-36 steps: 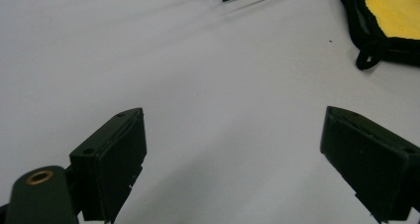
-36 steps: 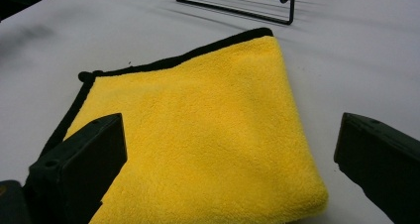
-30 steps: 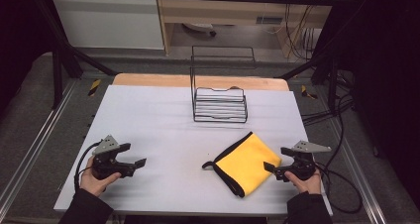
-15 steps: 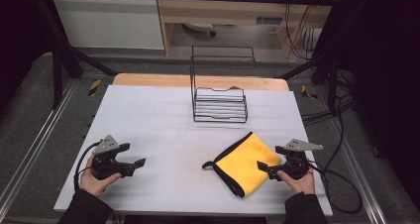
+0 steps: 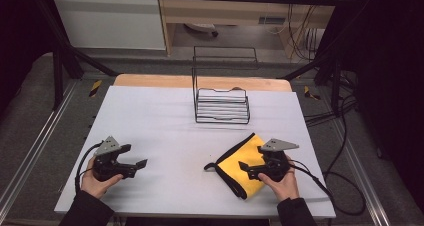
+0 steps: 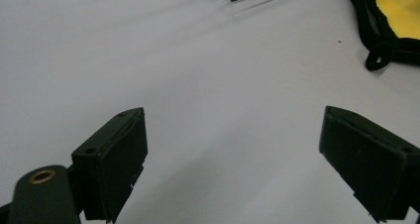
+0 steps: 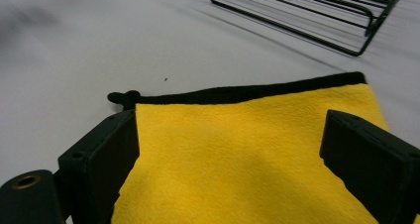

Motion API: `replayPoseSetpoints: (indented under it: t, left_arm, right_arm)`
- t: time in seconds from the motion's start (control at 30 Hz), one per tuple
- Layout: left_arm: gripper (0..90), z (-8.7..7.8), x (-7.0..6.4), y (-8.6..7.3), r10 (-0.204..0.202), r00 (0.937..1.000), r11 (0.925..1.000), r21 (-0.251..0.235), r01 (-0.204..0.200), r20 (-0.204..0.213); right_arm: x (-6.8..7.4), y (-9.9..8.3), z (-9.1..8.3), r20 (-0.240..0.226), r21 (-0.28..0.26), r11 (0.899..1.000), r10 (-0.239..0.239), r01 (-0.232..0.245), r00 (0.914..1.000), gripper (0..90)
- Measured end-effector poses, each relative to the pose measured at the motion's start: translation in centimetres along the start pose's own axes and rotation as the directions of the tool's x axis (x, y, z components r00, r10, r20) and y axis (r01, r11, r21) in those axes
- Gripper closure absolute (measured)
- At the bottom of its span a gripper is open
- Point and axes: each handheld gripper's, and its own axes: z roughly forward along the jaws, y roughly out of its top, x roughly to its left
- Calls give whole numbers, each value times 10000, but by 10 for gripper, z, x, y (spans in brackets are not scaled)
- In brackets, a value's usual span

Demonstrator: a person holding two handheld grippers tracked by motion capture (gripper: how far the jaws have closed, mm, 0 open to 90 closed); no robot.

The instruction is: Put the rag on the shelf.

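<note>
In the high view, a square yellow cloth with a black sewn border (image 5: 243, 162) lies flat on the white counter (image 5: 165, 116), in the lower right part of the frame, turned so that one corner points toward the upper edge. A small black loop sticks out at its left corner. The right tool (image 5: 248, 168) sits over the cloth's lower right part, held by a hand (image 5: 282, 183) that comes in from the bottom edge. In the right gripper view its jaws stand wide apart, one at each lower corner of the frame, with the yellow fabric spread between and beneath them; nothing is pinched.

The left tool (image 5: 136, 160) rests low over bare counter in the lower left of the high view, well apart from the cloth. Its jaws are likewise spread and empty.

A black wire rack (image 5: 221, 104) stands upright near the upper centre of the counter.
</note>
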Motion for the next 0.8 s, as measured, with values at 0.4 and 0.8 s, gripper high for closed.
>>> replayPoseSetpoints:
  t: [0.4, 0.8]
  left_arm:
    - [117, -1, 1, -1, -34, 10000, 10000, 34, 35, -90]
    - [124, -2, 1, -1, 2, 9999, 10000, 25, -1, -145]
  right_arm:
    - [46, 13, 44, -441, 1008, 9894, -1006, 1046, 9940, 365]
    - [61, 12, 73, -69, 1927, 9698, -1508, 1492, 9885, 523]
